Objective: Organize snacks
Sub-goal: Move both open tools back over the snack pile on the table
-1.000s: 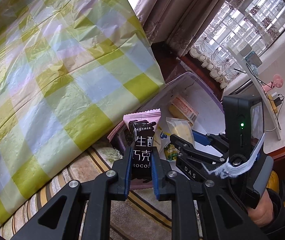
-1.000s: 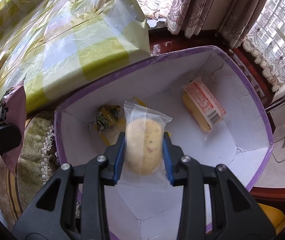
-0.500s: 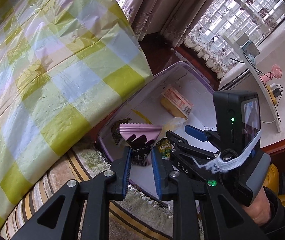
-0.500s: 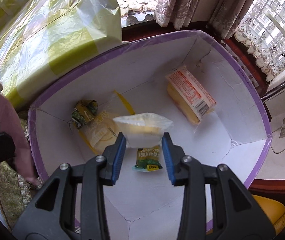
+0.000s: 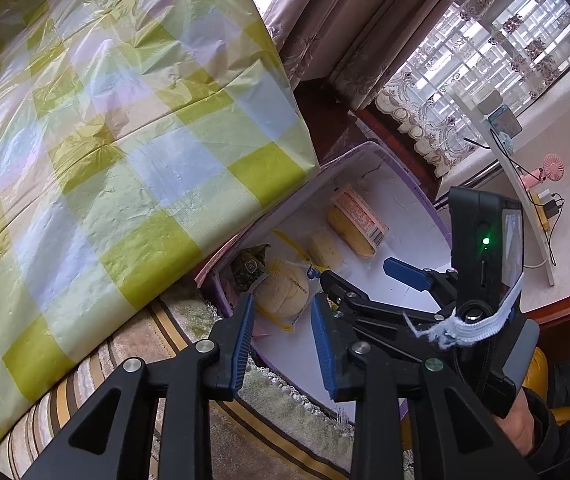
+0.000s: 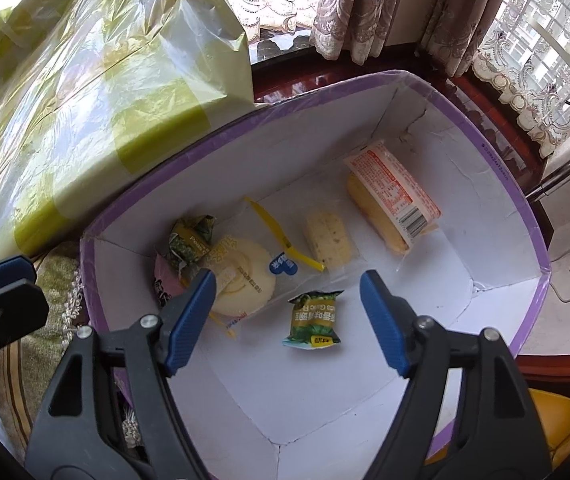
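Both grippers hang over the box, jaws just opened and empty: left gripper narrowly apart, right gripper wide. Snacks lie loose on the box floor, so they stay contained.

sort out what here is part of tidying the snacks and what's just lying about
Part of the job:
- box
- round bun
- green packet
- long cake
- cracker pack
- pink packet

Lying about:
- checked cloth
- curtains
- rug
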